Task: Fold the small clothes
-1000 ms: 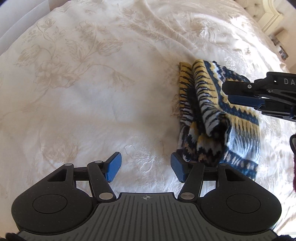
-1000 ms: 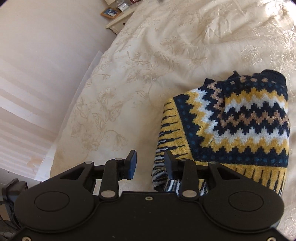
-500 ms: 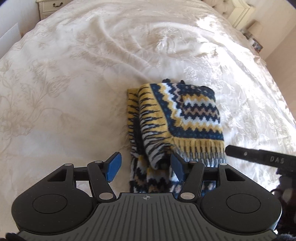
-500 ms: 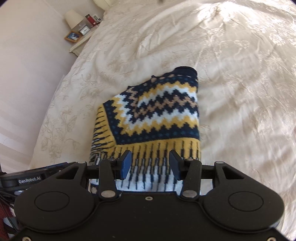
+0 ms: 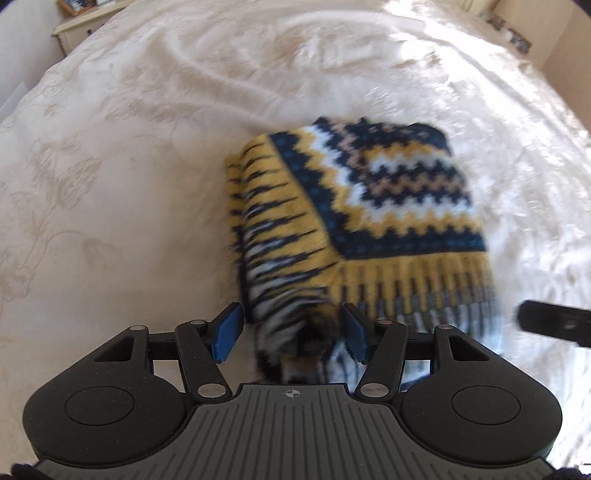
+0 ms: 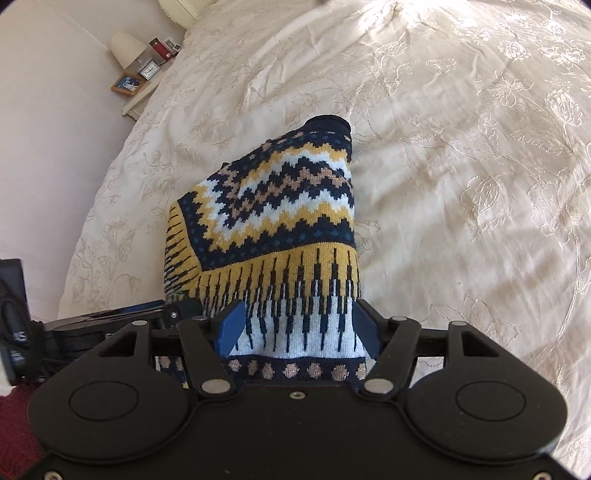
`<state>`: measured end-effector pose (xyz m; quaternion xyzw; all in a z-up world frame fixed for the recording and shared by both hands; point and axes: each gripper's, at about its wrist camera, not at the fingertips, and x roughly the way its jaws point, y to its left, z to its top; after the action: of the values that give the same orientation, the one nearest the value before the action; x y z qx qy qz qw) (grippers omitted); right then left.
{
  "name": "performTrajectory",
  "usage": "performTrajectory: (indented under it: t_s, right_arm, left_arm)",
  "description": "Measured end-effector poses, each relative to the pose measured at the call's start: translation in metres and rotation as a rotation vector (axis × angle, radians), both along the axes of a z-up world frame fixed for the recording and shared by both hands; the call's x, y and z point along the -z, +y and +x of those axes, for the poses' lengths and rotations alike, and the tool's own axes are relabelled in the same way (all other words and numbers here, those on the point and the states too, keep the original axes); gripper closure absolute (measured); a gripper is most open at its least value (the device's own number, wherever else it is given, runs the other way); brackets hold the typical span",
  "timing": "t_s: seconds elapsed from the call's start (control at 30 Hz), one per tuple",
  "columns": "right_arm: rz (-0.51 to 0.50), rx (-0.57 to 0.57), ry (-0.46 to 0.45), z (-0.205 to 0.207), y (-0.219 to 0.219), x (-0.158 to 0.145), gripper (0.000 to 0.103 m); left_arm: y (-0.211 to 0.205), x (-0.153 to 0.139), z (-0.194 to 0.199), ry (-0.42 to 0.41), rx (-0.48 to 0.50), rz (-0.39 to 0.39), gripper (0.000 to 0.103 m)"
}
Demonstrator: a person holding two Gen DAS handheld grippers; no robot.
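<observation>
A folded knit sweater (image 5: 373, 206) in navy, yellow and white zigzags lies on a cream embroidered bedspread (image 5: 129, 166). My left gripper (image 5: 291, 332) is open, and the sweater's near left corner bulges between its blue pads; the view is blurred. My right gripper (image 6: 298, 328) is open too, straddling the white near hem of the sweater (image 6: 277, 206). Each gripper shows in the other's view: the right gripper (image 5: 554, 325) at the right edge, the left gripper (image 6: 110, 317) low on the left.
A nightstand (image 6: 140, 96) with a lamp, a clock and a photo frame stands by the wall beyond the bed's left side. Another nightstand (image 5: 81, 22) shows at the far left corner. The bedspread (image 6: 461, 166) spreads wide around the sweater.
Both grippers have swung round to the sweater's near edge and come closer to it. The hem now sits between the open fingers of each. The sweater looks unmoved.
</observation>
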<state>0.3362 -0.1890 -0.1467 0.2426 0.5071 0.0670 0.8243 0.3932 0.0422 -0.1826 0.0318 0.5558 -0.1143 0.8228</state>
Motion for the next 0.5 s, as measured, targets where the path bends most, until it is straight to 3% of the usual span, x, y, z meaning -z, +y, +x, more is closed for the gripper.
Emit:
performTrajectory:
  t_s: [0.13, 0.5]
  right_arm:
    - [0.005, -0.006, -0.002, 0.000, -0.007, -0.001, 0.032]
    - [0.003, -0.028, -0.008, 0.016, -0.025, -0.002, 0.026]
  left_arm:
    - [0.026, 0.022, 0.005, 0.086, -0.058, -0.052, 0.045]
    - [0.043, 0.032, -0.006, 0.099, -0.109, -0.037, 0.046]
